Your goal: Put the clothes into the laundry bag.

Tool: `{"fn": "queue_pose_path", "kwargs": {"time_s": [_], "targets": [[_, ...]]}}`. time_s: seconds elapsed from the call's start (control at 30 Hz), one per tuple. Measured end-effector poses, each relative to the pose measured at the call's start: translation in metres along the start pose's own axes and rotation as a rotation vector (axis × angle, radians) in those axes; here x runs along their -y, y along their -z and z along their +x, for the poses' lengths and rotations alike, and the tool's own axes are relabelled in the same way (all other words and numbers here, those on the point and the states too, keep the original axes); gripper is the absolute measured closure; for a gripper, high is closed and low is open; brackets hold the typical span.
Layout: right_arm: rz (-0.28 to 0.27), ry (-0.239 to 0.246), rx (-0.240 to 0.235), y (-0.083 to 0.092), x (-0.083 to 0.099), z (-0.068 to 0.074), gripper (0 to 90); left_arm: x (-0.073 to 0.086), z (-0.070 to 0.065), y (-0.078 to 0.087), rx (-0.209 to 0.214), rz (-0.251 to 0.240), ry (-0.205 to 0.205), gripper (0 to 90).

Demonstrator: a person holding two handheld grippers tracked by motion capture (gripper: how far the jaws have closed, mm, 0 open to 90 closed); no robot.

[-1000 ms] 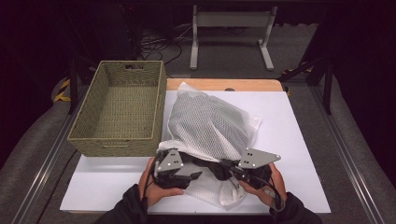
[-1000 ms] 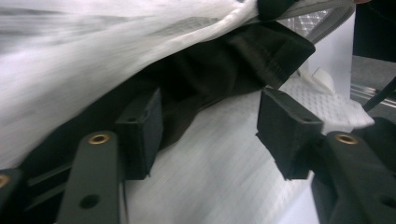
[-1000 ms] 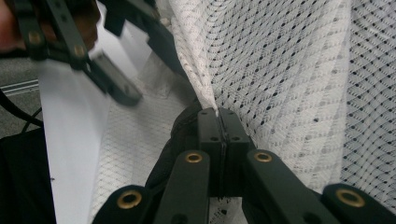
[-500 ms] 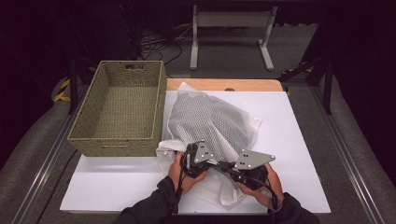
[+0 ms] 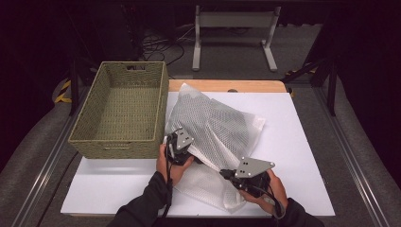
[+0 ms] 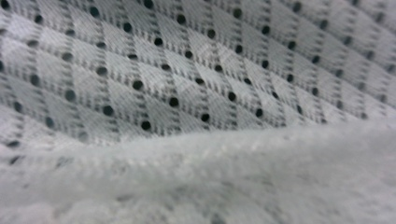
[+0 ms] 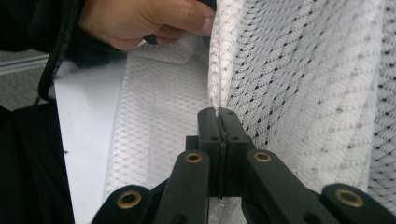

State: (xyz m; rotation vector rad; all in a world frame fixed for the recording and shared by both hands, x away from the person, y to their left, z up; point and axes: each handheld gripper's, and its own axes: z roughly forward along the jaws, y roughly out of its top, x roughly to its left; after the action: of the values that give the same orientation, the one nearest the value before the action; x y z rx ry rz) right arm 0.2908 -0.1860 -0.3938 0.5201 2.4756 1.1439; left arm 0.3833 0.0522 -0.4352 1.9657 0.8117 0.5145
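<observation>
A white mesh bag (image 5: 213, 123) lies puffed up on the white table. My right gripper (image 5: 223, 174) is at the bag's near end, and in the right gripper view its jaws (image 7: 218, 114) are shut on a seam of the mesh (image 7: 303, 93). My left gripper (image 5: 189, 153) is pushed against the bag's left edge, close to the basket. Mesh fabric (image 6: 187, 84) lies folded right over its lens and hides its jaws, which are shut in the folds. The left hand (image 7: 140, 18) appears beyond the seam.
An empty woven basket (image 5: 123, 109) stands at the table's left, touching the bag's edge. The white sheet (image 5: 293, 142) is bare to the right of the bag. A wooden strip (image 5: 227, 86) runs along the far edge, with a metal stand (image 5: 231, 33) behind it.
The left gripper has moved from the bag's near end up to its left edge by the basket, into the fabric. The right gripper has stayed in place, still clamped on the seam.
</observation>
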Motion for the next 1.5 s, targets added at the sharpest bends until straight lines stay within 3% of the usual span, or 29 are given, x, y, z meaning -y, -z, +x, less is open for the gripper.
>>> {"fn": "queue_pose_path", "kwargs": {"time_s": [0.03, 0.07, 0.17, 0.2, 0.27, 0.4, 0.5, 0.57, 0.7, 0.87, 1.0, 1.13, 1.2, 1.3, 1.37, 1.5], "targets": [[-0.002, -0.006, 0.004, -0.001, 0.000, 0.000, 89.9, 0.001, 0.001, 0.003, 0.041, -0.007, 0.004, 86.6], [-0.005, -0.016, 0.006, -0.002, 0.001, -0.002, 89.9, 0.002, -0.001, 0.009, 0.048, 0.000, -0.021, 85.6], [-0.018, -0.044, 0.004, -0.002, 0.004, -0.006, 89.9, 0.004, 0.001, 0.023, 0.103, 0.009, -0.042, 77.4], [-0.034, -0.059, 0.004, 0.000, 0.004, -0.008, 89.9, 0.005, 0.001, 0.029, 0.123, 0.007, -0.035, 73.0], [-0.057, -0.066, 0.000, 0.003, 0.002, -0.009, 89.9, 0.010, 0.003, 0.042, 0.213, -0.014, -0.010, 64.9], [-0.085, -0.065, 0.012, 0.007, -0.001, -0.010, 89.9, 0.025, -0.003, 0.065, 0.227, 0.021, -0.062, 49.5], [-0.101, -0.075, 0.014, 0.009, -0.002, -0.011, 89.8, 0.034, -0.006, 0.077, 0.216, 0.054, -0.113, 45.5], [-0.108, -0.076, 0.019, 0.009, -0.003, -0.011, 89.8, 0.037, -0.005, 0.080, 0.179, 0.072, -0.152, 46.5], [-0.125, -0.072, 0.028, 0.012, -0.004, -0.012, 89.8, 0.040, 0.004, 0.070, 0.124, 0.109, -0.127, 48.3], [-0.165, -0.081, 0.049, 0.022, -0.008, -0.015, 89.7, 0.034, 0.007, 0.051, 0.140, 0.120, -0.101, 47.4], [-0.199, -0.093, 0.070, 0.029, -0.010, -0.019, 89.7, 0.028, 0.002, 0.043, 0.128, 0.118, -0.109, 44.2], [-0.188, -0.093, 0.049, 0.027, -0.009, -0.019, 89.6, 0.024, 0.002, 0.030, 0.124, 0.127, -0.075, 44.0], [-0.170, -0.080, 0.034, 0.023, -0.009, -0.016, 89.6, 0.021, -0.001, 0.018, 0.121, 0.147, -0.089, 54.0], [-0.159, -0.071, 0.024, 0.020, -0.009, -0.014, 89.6, 0.019, 0.000, 0.010, 0.138, 0.149, -0.074, 66.6], [-0.141, -0.067, 0.021, 0.016, -0.008, -0.014, 89.6, 0.012, -0.004, -0.001, 0.191, 0.097, -0.036, 78.0], [-0.117, -0.061, 0.023, 0.013, -0.005, -0.015, 89.5, 0.004, -0.013, -0.010, 0.198, 0.044, -0.064, 83.8]]}}
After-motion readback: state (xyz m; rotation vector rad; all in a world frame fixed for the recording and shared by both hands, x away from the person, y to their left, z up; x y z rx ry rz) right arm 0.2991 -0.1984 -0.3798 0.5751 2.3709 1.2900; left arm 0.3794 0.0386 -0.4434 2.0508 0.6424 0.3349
